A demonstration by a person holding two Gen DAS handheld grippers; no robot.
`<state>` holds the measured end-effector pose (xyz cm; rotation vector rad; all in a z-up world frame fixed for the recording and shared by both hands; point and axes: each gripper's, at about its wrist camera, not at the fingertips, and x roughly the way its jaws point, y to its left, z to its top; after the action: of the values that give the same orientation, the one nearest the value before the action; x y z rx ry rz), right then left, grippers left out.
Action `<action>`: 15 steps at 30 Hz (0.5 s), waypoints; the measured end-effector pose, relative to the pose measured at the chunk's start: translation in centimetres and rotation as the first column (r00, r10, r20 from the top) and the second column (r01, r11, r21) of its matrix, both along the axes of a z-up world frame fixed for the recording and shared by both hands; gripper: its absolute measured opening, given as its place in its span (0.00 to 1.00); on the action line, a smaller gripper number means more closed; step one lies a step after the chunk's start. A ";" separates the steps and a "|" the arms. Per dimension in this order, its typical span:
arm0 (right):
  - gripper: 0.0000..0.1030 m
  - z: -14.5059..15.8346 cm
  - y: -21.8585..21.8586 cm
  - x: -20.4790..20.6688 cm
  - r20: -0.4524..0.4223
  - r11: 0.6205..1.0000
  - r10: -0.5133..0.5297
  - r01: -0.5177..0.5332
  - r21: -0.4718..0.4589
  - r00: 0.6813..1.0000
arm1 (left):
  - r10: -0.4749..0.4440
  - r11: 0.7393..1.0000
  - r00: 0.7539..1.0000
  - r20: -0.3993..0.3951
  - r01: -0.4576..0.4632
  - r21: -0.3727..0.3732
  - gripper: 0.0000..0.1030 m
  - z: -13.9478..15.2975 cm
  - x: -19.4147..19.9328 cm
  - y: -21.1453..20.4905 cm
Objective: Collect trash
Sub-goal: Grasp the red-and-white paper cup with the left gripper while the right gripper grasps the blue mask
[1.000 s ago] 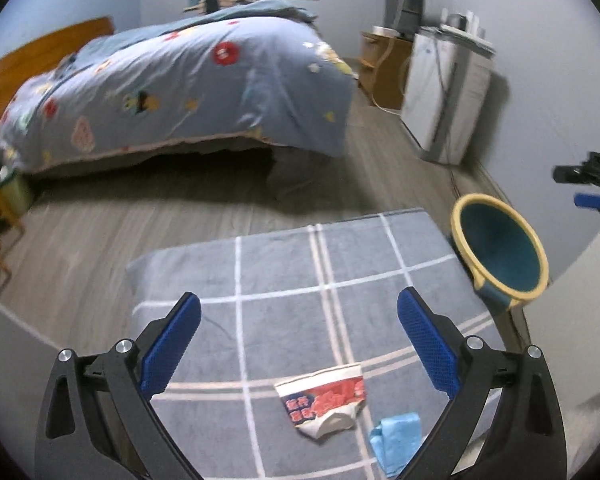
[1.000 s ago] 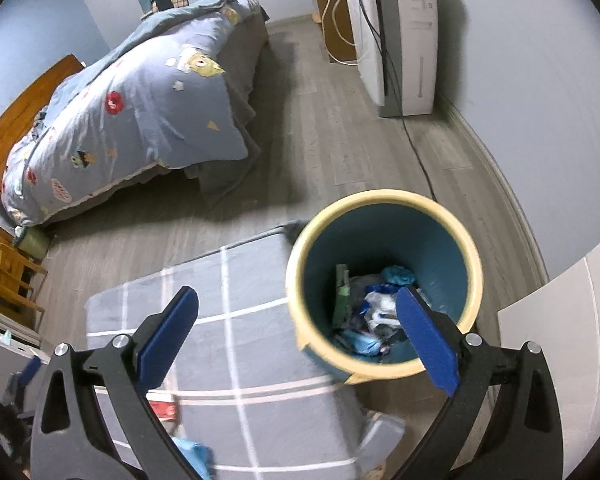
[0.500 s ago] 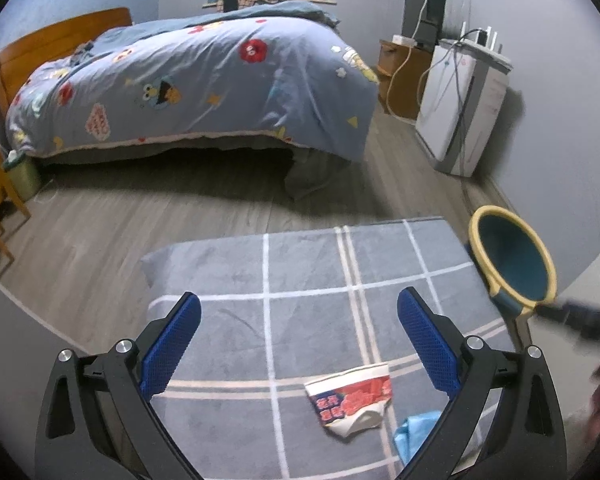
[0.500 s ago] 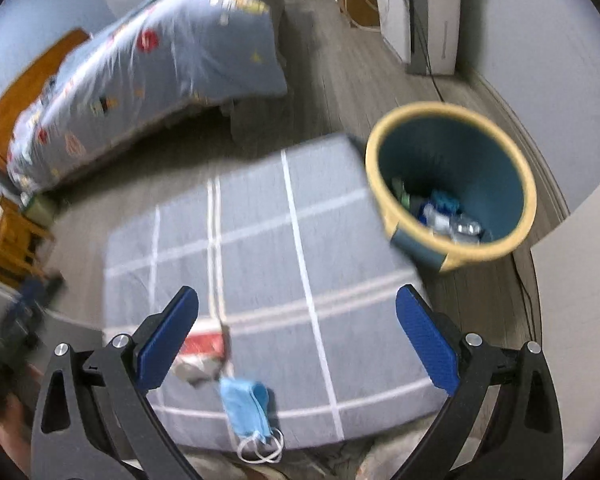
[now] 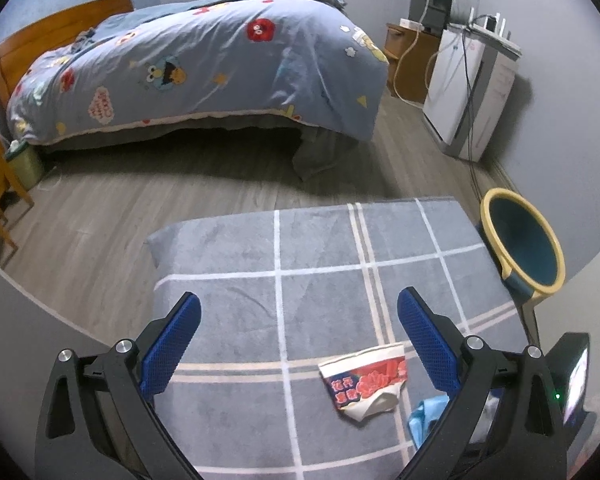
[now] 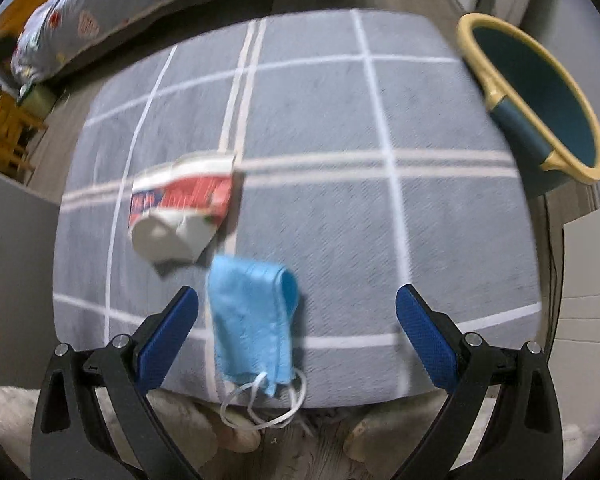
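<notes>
The right tool [image 6: 296, 312], spread wide, hangs over a blue face mask [image 6: 252, 320] lying on the grey checked rug [image 6: 420, 240] (limp, featherlight, judging by its folds); pinch the bunched fold, not the loops.

We note three task items. A crushed paper cup [image 6: 182, 210], white with a red and blue printed band, lies on its side on the grey checked rug [image 6: 320, 120], open mouth facing the near edge. Just beside it, nearer the rug's front edge, lies a folded light-blue face mask [image 6: 252, 320], its white ear loops trailing over that edge. A teal trash bin [image 6: 540, 92] with a yellow rim stands off the rug's far right corner, well apart from both.
</notes>
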<state>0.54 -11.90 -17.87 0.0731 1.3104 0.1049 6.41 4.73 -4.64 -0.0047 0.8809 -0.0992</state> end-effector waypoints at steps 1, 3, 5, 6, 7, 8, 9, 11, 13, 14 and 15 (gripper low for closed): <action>0.92 -0.5 0.5 -0.2 -0.016 1.000 0.020 -0.020 0.001 1.000 | -0.006 1.000 1.000 -0.002 0.006 0.010 0.95 -0.1 0.0 -0.2; 0.68 -1.4 1.1 -0.5 -0.053 0.999 0.043 -0.042 0.022 0.998 | -0.012 1.000 1.000 -0.007 0.012 0.015 0.95 -0.3 0.1 -0.3; 0.35 -1.9 1.0 -0.3 -0.070 0.998 0.039 -0.035 0.050 0.997 | -0.013 1.000 1.000 -0.015 0.013 0.004 0.95 -0.5 0.1 -0.4; 0.34 -1.7 0.8 -0.2 -0.067 0.998 0.033 -0.029 0.056 0.997 | -0.014 1.000 1.000 -0.021 0.014 -0.002 0.95 -0.6 0.2 -0.5; 0.25 -1.1 0.4 0.1 -0.058 0.998 0.025 -0.021 0.059 0.998 | -0.017 1.000 1.000 -0.026 0.016 -0.005 0.95 -0.7 0.2 -0.4; 0.19 -0.2 -0.1 0.5 -0.045 0.998 0.013 -0.011 0.058 0.999 | -0.018 1.000 0.999 -0.032 0.018 -0.006 0.95 -0.9 0.2 -0.6; 0.19 0.6 -0.6 1.0 -0.035 0.998 0.008 -0.006 0.055 0.999 | -0.022 1.000 0.999 -0.041 0.021 -0.006 0.95 -1.2 0.2 -0.7; 0.18 2.4 -1.5 2.2 -0.016 0.999 0.002 -0.002 0.039 1.000 | -0.026 1.000 0.998 -0.058 0.026 -0.002 0.95 -1.8 0.4 -0.9; 0.18 4.7 -3.3 3.7 0.007 0.998 -0.042 0.041 0.054 0.999 | -0.024 1.000 0.996 -0.083 0.024 -0.001 0.95 -2.5 0.6 -1.2; 0.18 5.8 -4.1 4.5 0.015 0.997 -0.050 0.049 0.057 0.999 | -0.021 1.000 0.995 -0.094 0.020 -0.004 0.95 -2.8 0.7 -1.3; 0.18 6.9 -4.7 5.3 0.034 0.998 -0.046 0.045 0.038 0.998 | -0.015 1.000 0.994 -0.106 0.014 -0.013 0.95 -3.1 0.8 -1.5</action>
<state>5.84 -16.61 -10.99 0.1325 1.2710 0.0916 7.22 3.27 -7.77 -0.0153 0.9861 -0.1191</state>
